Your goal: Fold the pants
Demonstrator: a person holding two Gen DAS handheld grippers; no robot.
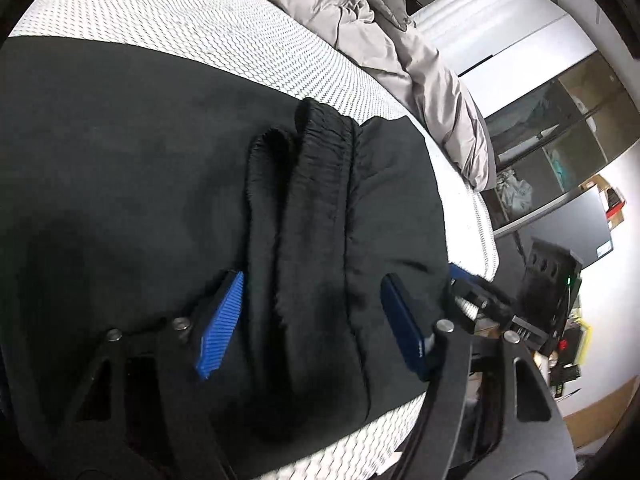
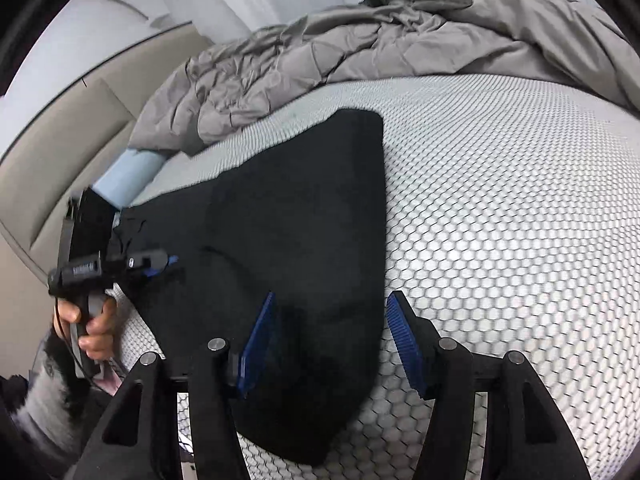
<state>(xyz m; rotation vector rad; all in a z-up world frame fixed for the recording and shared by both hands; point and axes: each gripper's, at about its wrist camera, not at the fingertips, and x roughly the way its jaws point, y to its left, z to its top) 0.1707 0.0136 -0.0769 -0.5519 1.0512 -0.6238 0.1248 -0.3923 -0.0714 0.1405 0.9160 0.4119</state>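
Black pants (image 1: 160, 184) lie spread on the white honeycomb mattress (image 1: 168, 20). In the left wrist view their gathered elastic waistband (image 1: 320, 184) runs up between my fingers. My left gripper (image 1: 312, 300) is open, its blue pads astride the waistband just above the cloth. In the right wrist view the pants (image 2: 296, 216) lie flat with a straight right edge. My right gripper (image 2: 332, 320) is open over the pants' near corner, one pad above cloth, the other above mattress. The left gripper (image 2: 160, 262) also shows there, held by a hand at the pants' left edge.
A crumpled grey duvet (image 2: 360, 48) is heaped along the far side of the mattress (image 2: 500, 220). A beige headboard (image 2: 60, 168) and pale blue pillow (image 2: 128, 176) are at left. Beyond the bed edge stand shelves (image 1: 560, 132) and a dark monitor (image 1: 576, 224).
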